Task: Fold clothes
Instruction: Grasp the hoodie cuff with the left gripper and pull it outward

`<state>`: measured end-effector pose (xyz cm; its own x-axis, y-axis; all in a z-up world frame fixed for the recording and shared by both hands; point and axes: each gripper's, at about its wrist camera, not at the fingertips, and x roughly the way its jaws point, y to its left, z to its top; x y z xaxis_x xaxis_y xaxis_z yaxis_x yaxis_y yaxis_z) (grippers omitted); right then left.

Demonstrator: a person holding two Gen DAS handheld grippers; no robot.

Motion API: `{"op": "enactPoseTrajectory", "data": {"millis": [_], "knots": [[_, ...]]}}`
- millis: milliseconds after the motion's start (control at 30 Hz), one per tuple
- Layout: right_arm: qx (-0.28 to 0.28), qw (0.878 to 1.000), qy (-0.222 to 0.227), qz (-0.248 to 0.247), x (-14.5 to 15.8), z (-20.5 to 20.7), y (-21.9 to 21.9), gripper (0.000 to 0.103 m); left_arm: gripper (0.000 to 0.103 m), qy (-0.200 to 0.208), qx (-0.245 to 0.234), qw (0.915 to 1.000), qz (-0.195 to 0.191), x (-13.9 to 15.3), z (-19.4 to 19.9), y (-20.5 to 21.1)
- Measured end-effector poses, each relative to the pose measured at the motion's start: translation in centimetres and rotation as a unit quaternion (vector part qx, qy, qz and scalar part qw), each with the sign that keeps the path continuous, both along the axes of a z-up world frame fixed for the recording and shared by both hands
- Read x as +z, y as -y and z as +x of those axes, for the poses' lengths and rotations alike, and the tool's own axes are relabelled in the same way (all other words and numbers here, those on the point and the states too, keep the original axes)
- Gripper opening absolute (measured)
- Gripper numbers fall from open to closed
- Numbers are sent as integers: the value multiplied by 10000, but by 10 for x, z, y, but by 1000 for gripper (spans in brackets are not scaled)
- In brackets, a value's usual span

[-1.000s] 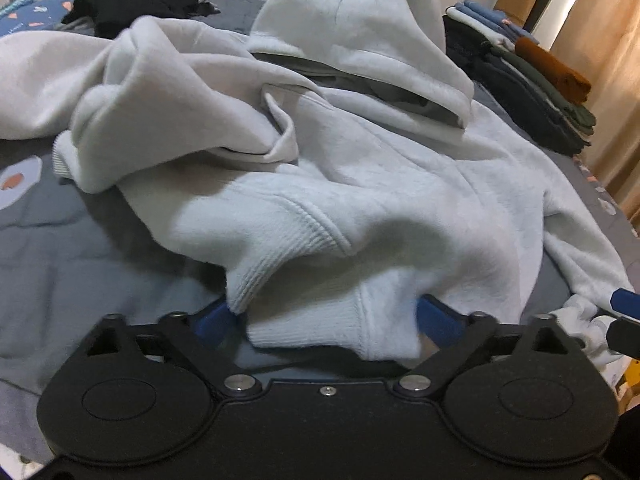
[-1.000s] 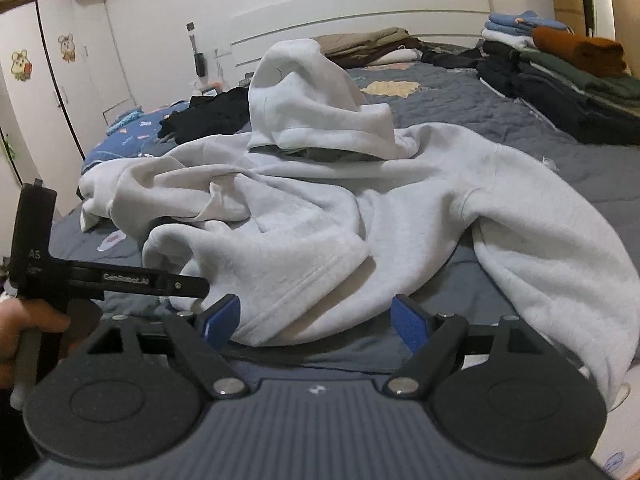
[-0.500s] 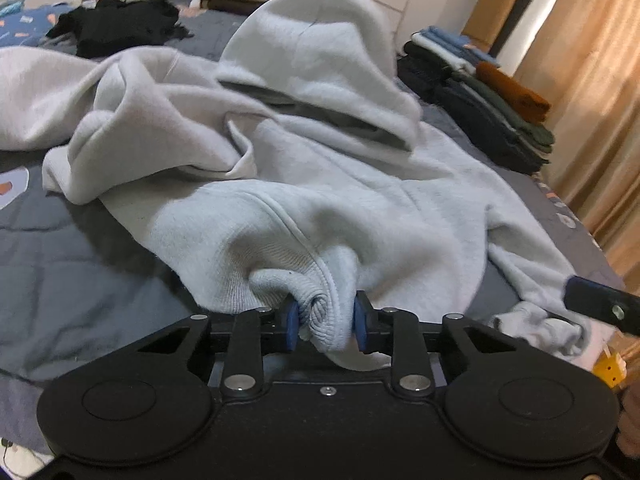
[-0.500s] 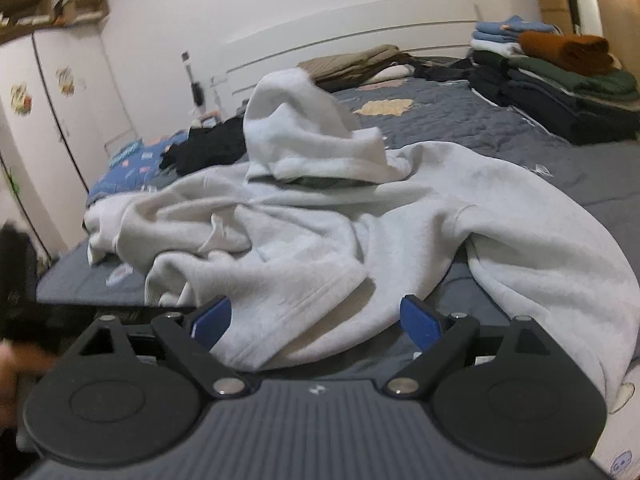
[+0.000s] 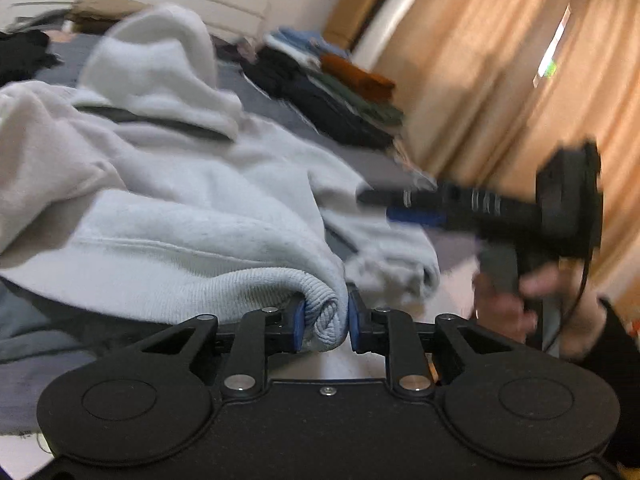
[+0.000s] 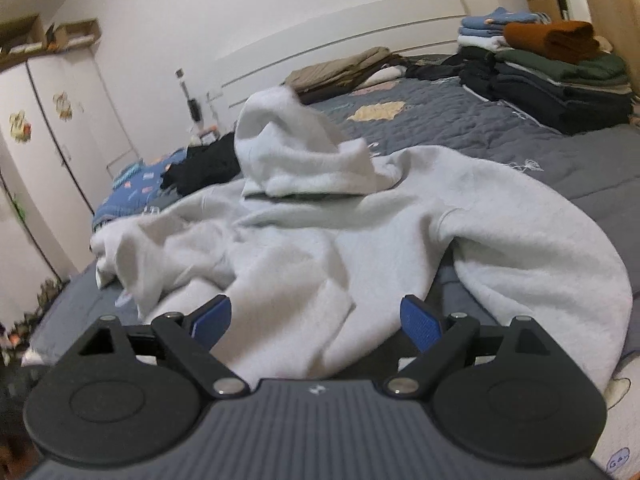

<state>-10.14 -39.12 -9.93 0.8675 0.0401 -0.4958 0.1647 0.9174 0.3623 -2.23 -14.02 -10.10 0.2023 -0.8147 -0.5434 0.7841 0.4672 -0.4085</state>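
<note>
Two grippers | left gripper (image 5: 322, 316) closing on hoodie (image 5: 192, 216) hem | right gripper (image 6: 316, 320) fingers wide, empty | left view blurred

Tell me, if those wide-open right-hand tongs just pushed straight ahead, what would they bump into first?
Most likely the pale grey hoodie: its crumpled lower edge already lies between the blue pads of the right tongs, which stand open without pressing on it. Depth is hard to judge here, but nothing else sits nearer.
</note>
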Motion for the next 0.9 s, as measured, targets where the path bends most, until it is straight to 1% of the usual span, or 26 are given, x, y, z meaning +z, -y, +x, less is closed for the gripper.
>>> {"op": "enactPoseTrajectory", "data": {"millis": [100,133,167,200,267,333,367,400,467,533,567,633,767,800,867,900], "knots": [[-142,9999,-13,68,1,0,10,91,26,-94,82,9989,442,-14,5,9],[-137,9999,-51,75,0,0,12,91,31,-43,80,9984,561,-15,6,11],[-122,9998,-92,81,-1,0,14,91,34,0,92,9980,627,-15,5,11],[-63,9999,-124,61,-2,0,14,91,38,0,104,9980,616,-13,6,9],[139,9997,-187,-118,-3,-2,8,91,47,-70,121,9989,438,-2,11,-2],[384,9982,-260,-392,-6,-5,-2,91,65,-29,212,9996,167,10,14,-19],[519,9969,-291,-505,-8,-6,-8,91,71,52,339,9994,-13,17,16,-30],[624,9960,-306,-569,-10,-8,-13,91,79,66,423,9989,-192,22,18,-38],[817,9938,-327,-673,-13,-12,-22,91,80,-12,547,9968,-589,29,24,-54],[948,9924,-264,-741,-12,-17,-32,91,81,-23,822,9920,-962,34,29,-67],[1043,9911,-226,-798,-12,-19,-39,91,82,-46,972,9894,-1081,36,32,-71],[1217,9877,-245,-949,-14,-20,-53,91,82,-127,1181,9868,-1100,35,38,-71],[1113,9846,-996,-913,-39,-7,-66,92,82,-112,1348,9861,-961,36,43,-63],[1063,9845,-1184,-733,-45,-3,-65,92,82,-103,1360,9860,-956,37,43,-63],[984,9838,-1499,-83,-56,4,-56,92,82,-104,1410,9850,-988,37,43,-65],[959,9831,-1537,256,-60,4,-53,92,82,-107,1438,9844,-1011,38,43,-67]]}}
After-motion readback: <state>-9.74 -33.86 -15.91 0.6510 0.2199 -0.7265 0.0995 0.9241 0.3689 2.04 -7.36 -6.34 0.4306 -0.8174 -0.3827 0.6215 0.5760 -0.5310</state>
